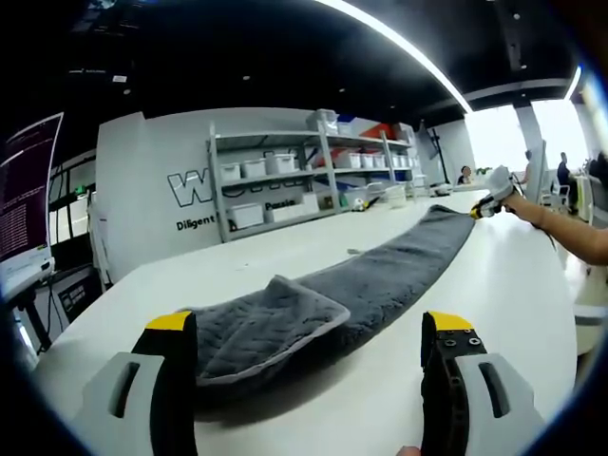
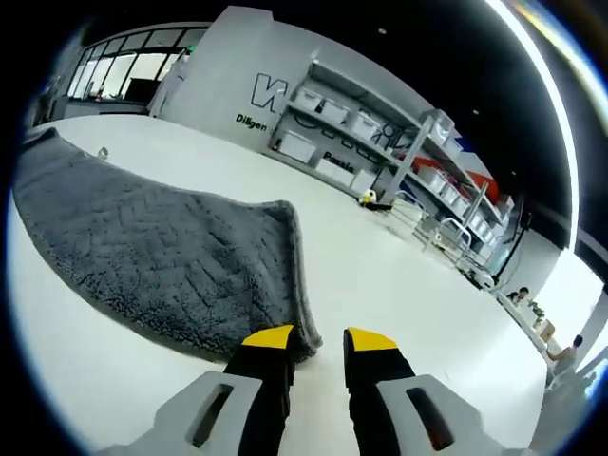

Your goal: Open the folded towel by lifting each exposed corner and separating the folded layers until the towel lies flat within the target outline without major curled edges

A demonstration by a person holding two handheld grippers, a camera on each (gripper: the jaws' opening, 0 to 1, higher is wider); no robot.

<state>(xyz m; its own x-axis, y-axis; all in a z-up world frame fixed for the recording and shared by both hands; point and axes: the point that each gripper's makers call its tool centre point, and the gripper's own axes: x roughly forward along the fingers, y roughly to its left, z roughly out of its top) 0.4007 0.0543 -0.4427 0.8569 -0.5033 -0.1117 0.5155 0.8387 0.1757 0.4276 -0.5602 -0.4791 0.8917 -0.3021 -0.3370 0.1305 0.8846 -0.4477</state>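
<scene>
Beyond the left tongs (image 1: pixel 309 332), towel (image 1: pixel 380 271)'s folded end; corner beside right tongs (image 2: pixel 318 339).

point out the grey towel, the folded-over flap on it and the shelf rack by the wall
grey towel (image 1: pixel 399 249), left gripper view, on the long flat middle stretch
folded-over flap (image 1: pixel 271 318), left gripper view, on the middle of the doubled layer at the near end
shelf rack (image 1: pixel 285 180), left gripper view, on a middle shelf holding white bins

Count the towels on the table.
1: a grey towel stretched lengthwise on the white table, its near end folded over, its far corner by the right gripper.
</scene>
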